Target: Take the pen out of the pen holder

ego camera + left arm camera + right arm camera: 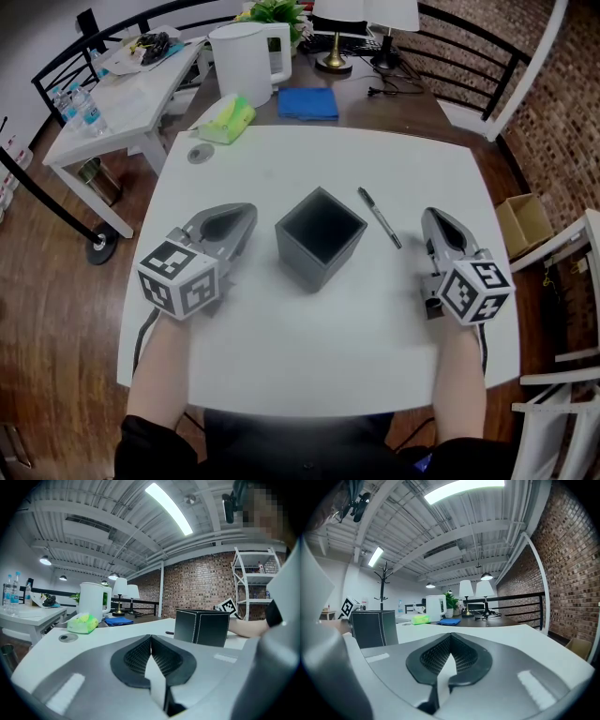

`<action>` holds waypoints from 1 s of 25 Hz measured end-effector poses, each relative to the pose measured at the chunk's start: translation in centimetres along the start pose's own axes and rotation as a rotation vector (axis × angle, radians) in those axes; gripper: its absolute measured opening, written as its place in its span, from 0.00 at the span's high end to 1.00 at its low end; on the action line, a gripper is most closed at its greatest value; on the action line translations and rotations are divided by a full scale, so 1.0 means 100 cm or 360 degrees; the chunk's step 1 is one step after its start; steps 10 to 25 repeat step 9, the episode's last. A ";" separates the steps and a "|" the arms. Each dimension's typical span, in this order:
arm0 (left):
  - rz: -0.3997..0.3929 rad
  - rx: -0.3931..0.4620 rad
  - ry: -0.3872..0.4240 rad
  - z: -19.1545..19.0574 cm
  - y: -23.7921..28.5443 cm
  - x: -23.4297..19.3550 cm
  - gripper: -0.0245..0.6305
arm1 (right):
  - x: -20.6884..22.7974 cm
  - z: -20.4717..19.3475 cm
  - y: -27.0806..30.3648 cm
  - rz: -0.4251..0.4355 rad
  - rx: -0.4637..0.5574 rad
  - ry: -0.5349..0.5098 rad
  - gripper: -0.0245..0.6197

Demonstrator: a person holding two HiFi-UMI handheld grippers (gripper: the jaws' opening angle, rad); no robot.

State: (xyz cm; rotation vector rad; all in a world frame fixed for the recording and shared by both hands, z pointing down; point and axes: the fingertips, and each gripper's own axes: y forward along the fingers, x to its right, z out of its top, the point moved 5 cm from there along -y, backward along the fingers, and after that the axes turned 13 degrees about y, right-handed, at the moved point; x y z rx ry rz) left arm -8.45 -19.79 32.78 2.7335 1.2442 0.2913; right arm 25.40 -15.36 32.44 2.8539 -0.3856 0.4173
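Cropped sleeves (157, 452), shadowy inside of pen holder (298, 259)

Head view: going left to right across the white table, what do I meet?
Left tool, shut → black pen holder → pen, lying outside the holder → right tool, shut.

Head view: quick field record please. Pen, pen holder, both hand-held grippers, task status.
pen: lying flat on the white table, right of the holder, apart from it
pen holder: dark square box, upright, mid-table, looks empty
left hand-held gripper: jaws together, nothing between, left of the holder
right hand-held gripper: jaws together, nothing between, right of the pen
task status: pen already out of the holder
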 end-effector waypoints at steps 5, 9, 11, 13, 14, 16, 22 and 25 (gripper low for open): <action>-0.0005 0.0002 0.0000 0.001 0.000 0.000 0.96 | -0.002 0.001 -0.001 0.0009 -0.0005 -0.0009 0.94; -0.0008 0.0002 -0.0001 0.000 0.000 0.001 0.96 | -0.005 0.003 -0.001 0.0018 -0.0013 -0.0030 0.94; -0.0008 0.0002 -0.0001 0.000 0.000 0.001 0.96 | -0.005 0.003 -0.001 0.0018 -0.0013 -0.0030 0.94; -0.0008 0.0002 -0.0001 0.000 0.000 0.001 0.96 | -0.005 0.003 -0.001 0.0018 -0.0013 -0.0030 0.94; -0.0008 0.0002 -0.0001 0.000 0.000 0.001 0.96 | -0.005 0.003 -0.001 0.0018 -0.0013 -0.0030 0.94; -0.0008 0.0002 -0.0001 0.000 0.000 0.001 0.96 | -0.005 0.003 -0.001 0.0018 -0.0013 -0.0030 0.94; -0.0008 0.0002 -0.0001 0.000 0.000 0.001 0.96 | -0.005 0.003 -0.001 0.0018 -0.0013 -0.0030 0.94; -0.0008 0.0002 -0.0001 0.000 0.000 0.001 0.96 | -0.005 0.003 -0.001 0.0018 -0.0013 -0.0030 0.94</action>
